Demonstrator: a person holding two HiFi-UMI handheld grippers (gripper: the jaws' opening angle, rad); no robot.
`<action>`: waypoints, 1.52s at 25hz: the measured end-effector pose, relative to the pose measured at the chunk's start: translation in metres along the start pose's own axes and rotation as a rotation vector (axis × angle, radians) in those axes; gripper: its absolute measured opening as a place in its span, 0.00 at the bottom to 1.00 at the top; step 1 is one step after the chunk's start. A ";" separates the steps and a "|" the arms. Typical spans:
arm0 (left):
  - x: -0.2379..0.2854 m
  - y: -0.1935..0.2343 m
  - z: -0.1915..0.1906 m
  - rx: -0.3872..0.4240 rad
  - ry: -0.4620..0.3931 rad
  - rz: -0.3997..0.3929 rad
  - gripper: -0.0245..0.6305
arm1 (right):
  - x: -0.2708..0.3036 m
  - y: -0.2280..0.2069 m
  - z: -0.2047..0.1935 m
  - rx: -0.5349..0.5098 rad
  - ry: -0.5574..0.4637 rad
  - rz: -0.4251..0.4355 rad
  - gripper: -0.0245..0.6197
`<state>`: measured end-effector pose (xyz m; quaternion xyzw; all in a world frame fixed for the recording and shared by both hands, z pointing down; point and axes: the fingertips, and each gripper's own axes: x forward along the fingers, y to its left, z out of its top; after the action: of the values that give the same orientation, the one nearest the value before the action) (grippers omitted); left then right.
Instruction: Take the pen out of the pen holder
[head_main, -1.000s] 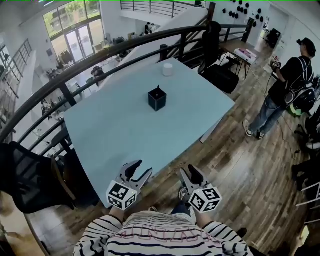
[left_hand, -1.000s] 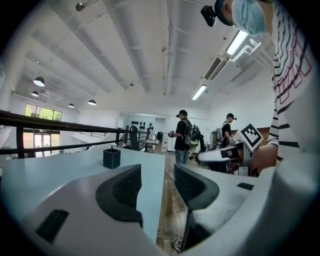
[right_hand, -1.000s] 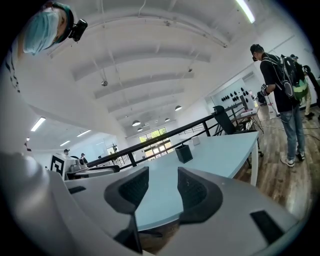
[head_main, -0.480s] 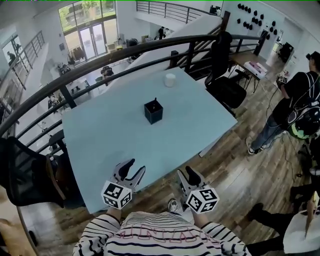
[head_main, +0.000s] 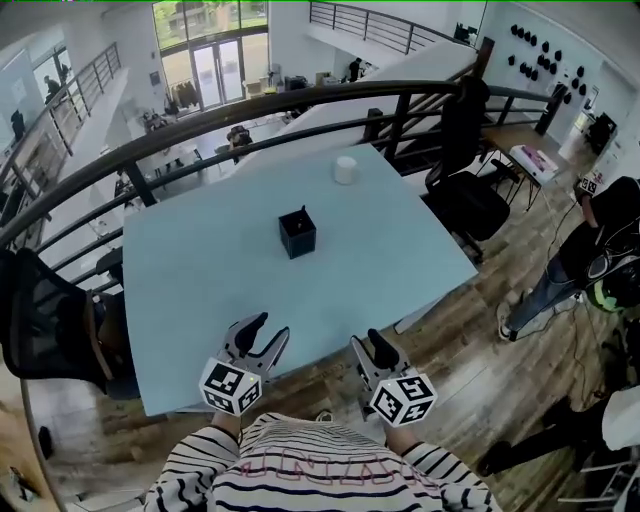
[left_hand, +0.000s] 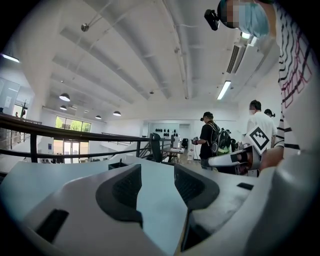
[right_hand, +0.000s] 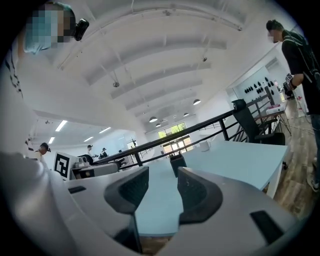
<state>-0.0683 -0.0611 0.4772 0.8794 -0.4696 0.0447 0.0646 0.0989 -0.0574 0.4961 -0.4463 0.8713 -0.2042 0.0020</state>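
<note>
1. The pen holder (head_main: 297, 233) is a small dark box standing upright near the middle of the pale blue table (head_main: 190, 280). A white cup (head_main: 346, 169) sits well beyond it, toward the railing.
2. The pen (head_main: 303, 211) shows only as a thin dark stem rising from the holder's top. It is too small to be sure of, but its long axis looks close to upright.
3. The left gripper (head_main: 268, 330) hangs at the table edge on the person's side of the holder. Its jaws are apart, with only bare table between them.
4. The right gripper (head_main: 367, 345) hangs on the same side of the holder and a little further right. Its jaws are likewise spread and hold nothing.
5. Both grippers are well short of the holder, which lies ahead of them and between their lines. Neither has begun the reach.
6. The left gripper seems slightly nearer to the holder. In the right gripper view, though, the holder shows just above the gap between the jaws, so either could go.
7. The pull will probably need a reach forward, a descent over the holder, and a lift straight up along the pen.
</note>
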 end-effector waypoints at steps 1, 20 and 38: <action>0.004 -0.003 0.001 0.004 -0.003 0.007 0.32 | 0.002 -0.004 0.002 -0.007 0.003 0.015 0.31; 0.092 0.064 0.048 0.059 -0.013 0.044 0.32 | 0.088 -0.052 0.033 0.018 0.017 0.067 0.31; 0.187 0.123 0.112 0.286 0.009 -0.070 0.32 | 0.160 -0.047 0.055 0.034 0.022 0.090 0.31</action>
<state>-0.0646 -0.2995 0.4015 0.8952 -0.4272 0.1128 -0.0579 0.0491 -0.2260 0.4913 -0.4043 0.8868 -0.2238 0.0092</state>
